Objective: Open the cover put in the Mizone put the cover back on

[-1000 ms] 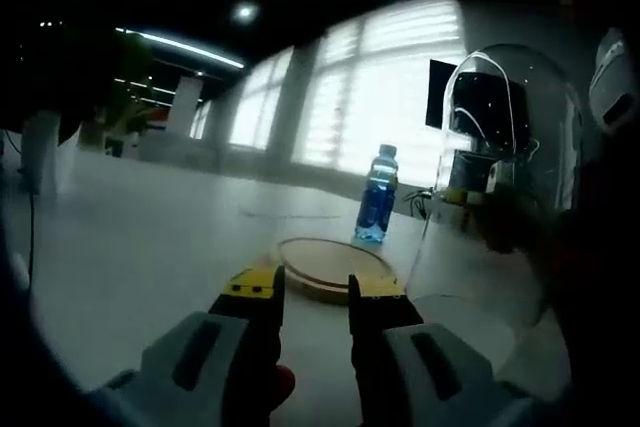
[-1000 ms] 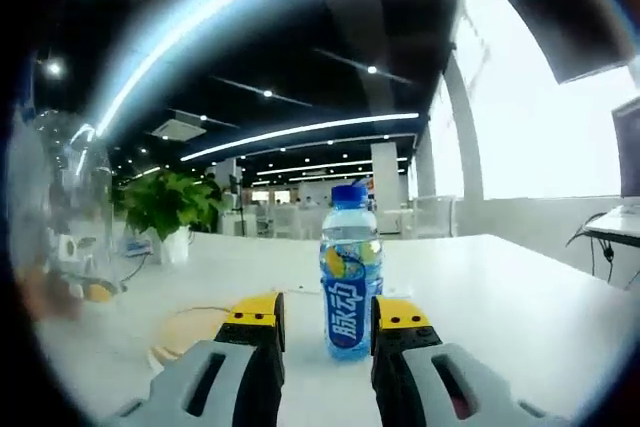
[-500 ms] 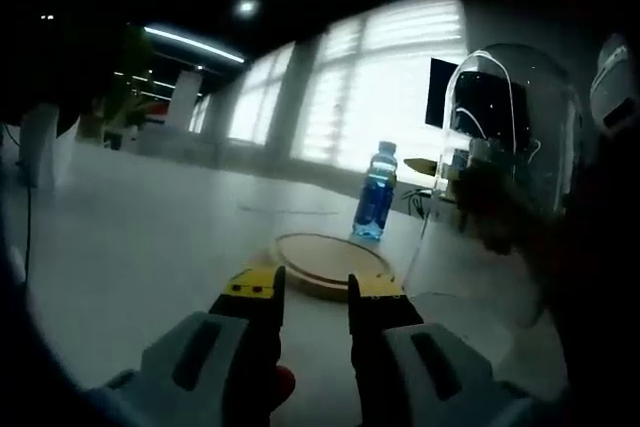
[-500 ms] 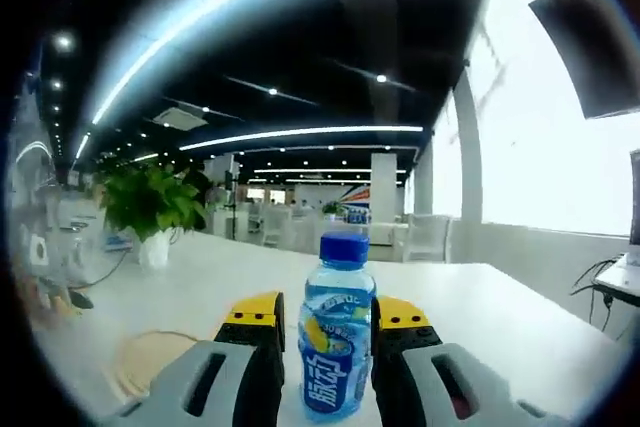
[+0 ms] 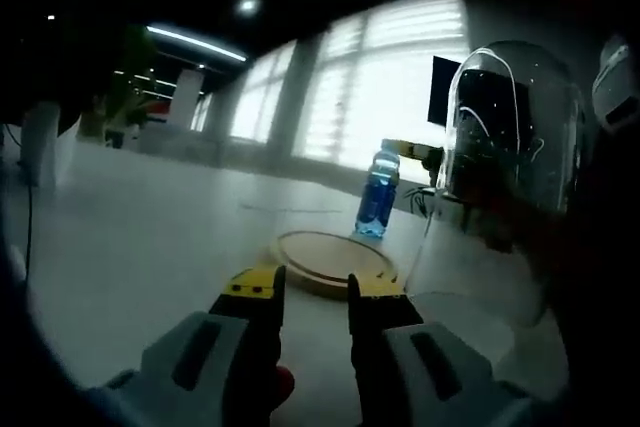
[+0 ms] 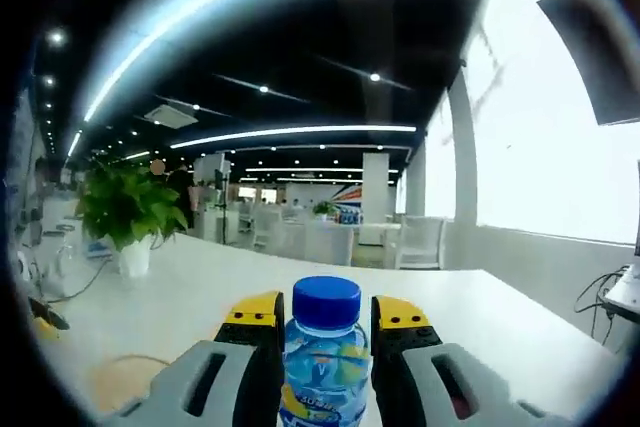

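Note:
A blue Mizone bottle (image 5: 378, 197) stands on the white table just behind a round wooden base (image 5: 335, 255). A clear glass dome cover (image 5: 510, 147) looms upright close on the right of the left gripper view; whether it rests on the table I cannot tell. My left gripper (image 5: 312, 287) hovers low before the base, open, with nothing between its tips. In the right gripper view the bottle (image 6: 325, 367) sits between the jaws of my right gripper (image 6: 326, 309), its blue cap (image 6: 325, 299) level with the yellow tips; the jaws stand apart. The right gripper's tip (image 5: 415, 151) shows beside the bottle's top.
The table (image 5: 150, 237) stretches wide to the left. A potted plant (image 6: 125, 212) stands at its far left end. A dark monitor (image 5: 445, 92) and bright windows lie behind the bottle. The wooden base (image 6: 110, 382) shows faintly to the lower left of the bottle.
My right gripper has moved forward onto the bottle, which now sits closer and lower between its jaws. The left gripper, dome and base have hardly moved.

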A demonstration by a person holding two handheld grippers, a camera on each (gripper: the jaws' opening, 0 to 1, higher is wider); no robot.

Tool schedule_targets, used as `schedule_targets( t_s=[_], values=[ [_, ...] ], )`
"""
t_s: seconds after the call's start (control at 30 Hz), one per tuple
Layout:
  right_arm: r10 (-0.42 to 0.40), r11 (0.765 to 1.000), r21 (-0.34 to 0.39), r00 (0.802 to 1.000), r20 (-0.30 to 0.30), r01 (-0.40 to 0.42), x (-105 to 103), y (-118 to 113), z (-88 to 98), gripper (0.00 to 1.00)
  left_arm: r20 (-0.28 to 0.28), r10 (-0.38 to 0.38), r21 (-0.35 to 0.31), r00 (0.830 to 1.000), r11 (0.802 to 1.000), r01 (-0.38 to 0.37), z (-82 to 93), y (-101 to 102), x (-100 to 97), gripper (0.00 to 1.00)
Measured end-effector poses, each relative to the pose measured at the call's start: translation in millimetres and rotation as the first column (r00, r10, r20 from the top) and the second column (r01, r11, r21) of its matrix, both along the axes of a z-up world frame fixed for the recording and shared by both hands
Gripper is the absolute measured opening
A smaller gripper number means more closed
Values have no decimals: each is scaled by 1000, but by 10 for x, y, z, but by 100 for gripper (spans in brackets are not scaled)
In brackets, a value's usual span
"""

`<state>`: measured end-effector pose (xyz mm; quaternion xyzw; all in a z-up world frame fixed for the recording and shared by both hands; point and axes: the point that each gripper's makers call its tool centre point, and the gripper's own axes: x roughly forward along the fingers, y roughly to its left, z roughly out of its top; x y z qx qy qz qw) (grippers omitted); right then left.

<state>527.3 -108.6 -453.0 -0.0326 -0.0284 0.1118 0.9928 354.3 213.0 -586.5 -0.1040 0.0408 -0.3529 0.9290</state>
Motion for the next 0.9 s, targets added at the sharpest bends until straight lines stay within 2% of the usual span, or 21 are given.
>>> schedule_targets(
  t_s=[0.17,0.3,0.47,0.9],
  values=[
    [0,1000,18,1000,-14,1,110,37,-2,26,-1,2,-4,1000,1000,-2,-2,8,10,20],
    [-6,1000,-1,1000,-25,6,177,68,-35,23,-3,6,-2,1000,1000,-6,-9,12,18,20],
    [0,999,34,1000,-30,1,184,58,-35,23,-7,13,-3,1000,1000,-13,-13,21,30,20],
    [-10,999,35,1000,5,9,160,52,-28,23,-10,9,-1,1000,1000,-9,-19,7,28,20]
  ],
)
